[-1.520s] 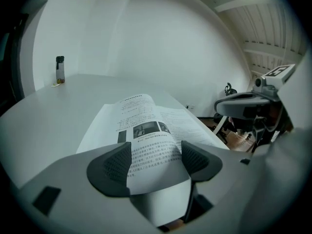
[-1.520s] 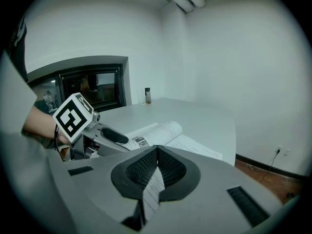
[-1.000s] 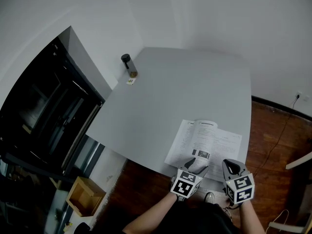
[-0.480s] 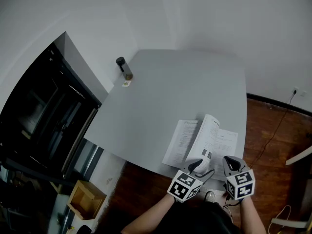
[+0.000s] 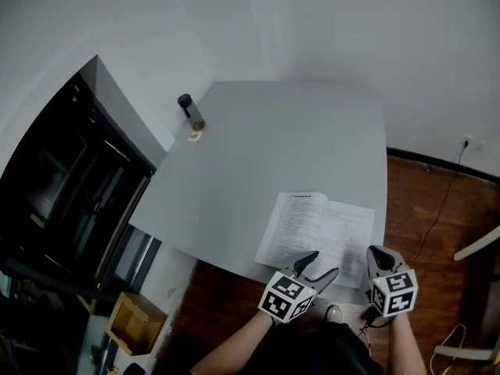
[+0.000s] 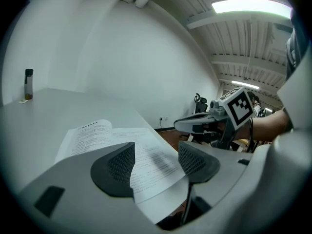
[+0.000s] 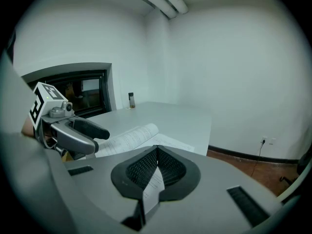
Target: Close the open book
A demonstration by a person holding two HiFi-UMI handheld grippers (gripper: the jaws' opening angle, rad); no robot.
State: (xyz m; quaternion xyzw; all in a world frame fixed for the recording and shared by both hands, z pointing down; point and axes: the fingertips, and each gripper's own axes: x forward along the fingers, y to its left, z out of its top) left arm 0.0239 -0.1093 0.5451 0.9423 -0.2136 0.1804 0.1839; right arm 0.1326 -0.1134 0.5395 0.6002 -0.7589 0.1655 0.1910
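Note:
The open book (image 5: pixel 312 225) lies flat at the near right corner of the grey table (image 5: pixel 273 147), its printed pages facing up. My left gripper (image 5: pixel 323 264) hovers over the book's near edge. Its jaws stand wide apart in the left gripper view (image 6: pixel 156 160), with a page (image 6: pixel 146 165) running loose beneath them. My right gripper (image 5: pixel 375 253) is at the book's near right corner. Its pads (image 7: pixel 146 167) are shut on the edge of a page (image 7: pixel 153 186) in the right gripper view. Each gripper shows in the other's view: the right gripper (image 6: pixel 195 126), the left gripper (image 7: pixel 83 130).
A dark bottle (image 5: pixel 190 112) and a small tag (image 5: pixel 193 137) stand at the table's far left edge. A black cabinet (image 5: pixel 70 186) flanks the table's left side. A wooden box (image 5: pixel 133 315) sits on the brown floor below. The table's near edge runs just under the book.
A page that stood upright over the spine half a second ago lies flat again. My right gripper has shifted right, and my left gripper has lifted off the book's near edge.

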